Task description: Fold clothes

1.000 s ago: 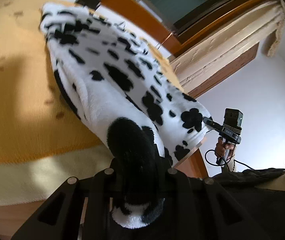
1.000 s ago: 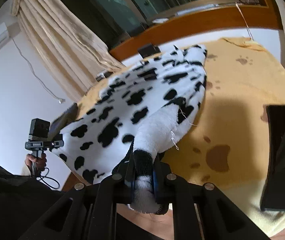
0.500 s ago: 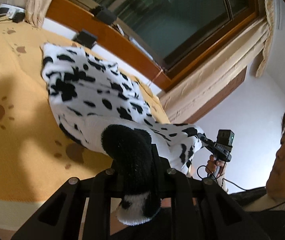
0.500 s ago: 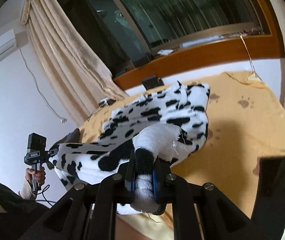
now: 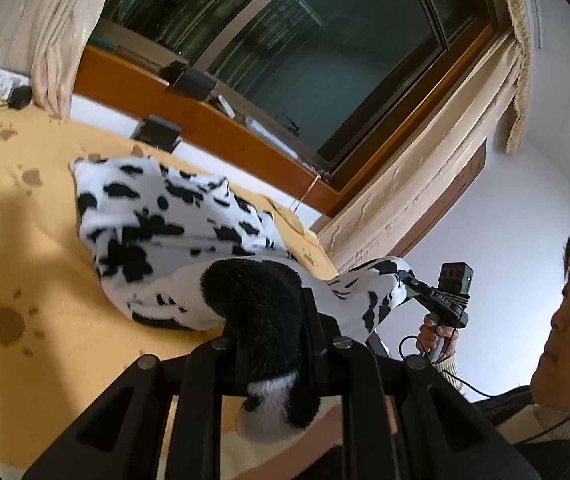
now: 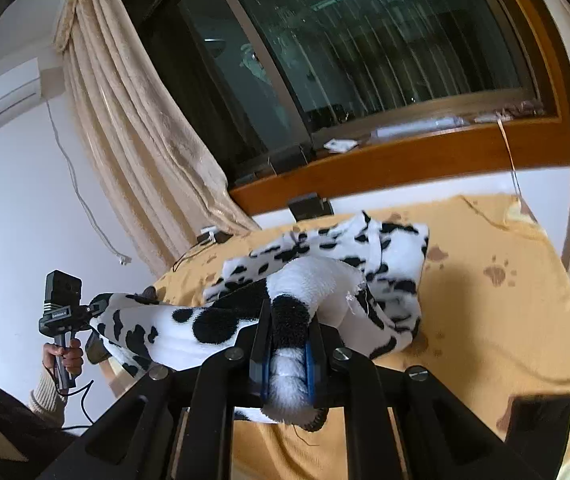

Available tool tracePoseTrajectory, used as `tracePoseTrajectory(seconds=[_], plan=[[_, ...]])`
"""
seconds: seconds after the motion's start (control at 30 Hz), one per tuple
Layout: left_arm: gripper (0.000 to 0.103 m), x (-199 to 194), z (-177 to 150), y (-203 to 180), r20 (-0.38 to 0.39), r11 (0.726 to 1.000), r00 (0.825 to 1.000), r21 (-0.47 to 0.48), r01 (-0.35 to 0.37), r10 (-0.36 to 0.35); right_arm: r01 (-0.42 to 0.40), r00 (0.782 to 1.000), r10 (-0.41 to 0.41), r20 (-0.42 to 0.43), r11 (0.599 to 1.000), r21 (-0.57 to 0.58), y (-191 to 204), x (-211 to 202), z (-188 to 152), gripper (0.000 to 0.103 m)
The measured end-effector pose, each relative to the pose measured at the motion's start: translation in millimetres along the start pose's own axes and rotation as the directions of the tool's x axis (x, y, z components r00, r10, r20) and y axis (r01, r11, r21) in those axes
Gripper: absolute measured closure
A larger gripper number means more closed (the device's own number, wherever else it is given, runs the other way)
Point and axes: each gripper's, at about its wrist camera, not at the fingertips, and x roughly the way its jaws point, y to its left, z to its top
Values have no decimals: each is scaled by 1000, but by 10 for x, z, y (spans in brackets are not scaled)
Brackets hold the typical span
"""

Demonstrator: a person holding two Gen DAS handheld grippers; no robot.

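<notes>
Fleece garment [image 5: 173,240], black-and-white spotted, mid-frame, far end lying on yellow blanket [image 5: 25,264], near edge lifted. Left gripper [image 5: 269,344] clenched on black patch, bottom centre. Right gripper [image 6: 287,344] clamped on other corner, bottom centre. Dark window [image 6: 365,48] above.

The fleece garment [image 5: 157,228] lies on the bed cover [image 5: 25,272], its far part bunched toward the window sill [image 6: 425,160]. Its near edge hangs clear of the cover, stretched between the left gripper [image 5: 269,320] and the right gripper [image 6: 285,344], one corner clamped in each. A small box [image 5: 157,132] stands behind the garment, against the wall below the sill. A curtain [image 6: 145,140] hangs at the sill's left end. The person [image 5: 565,340] stands at the bed's near edge, behind both grippers.
</notes>
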Motion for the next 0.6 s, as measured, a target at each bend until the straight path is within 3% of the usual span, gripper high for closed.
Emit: tracePoseTrajectory(seconds=[0.3,0.6], plan=[[84,306,593,272,33,1000,999,-28,7,-6,40,999,-41,18,999,29,-180,464,450,90],[84,943,1276,902,26,993,1000,-121,-10,13,127,992,-126,-19,989,72,-586,1314,894,90]])
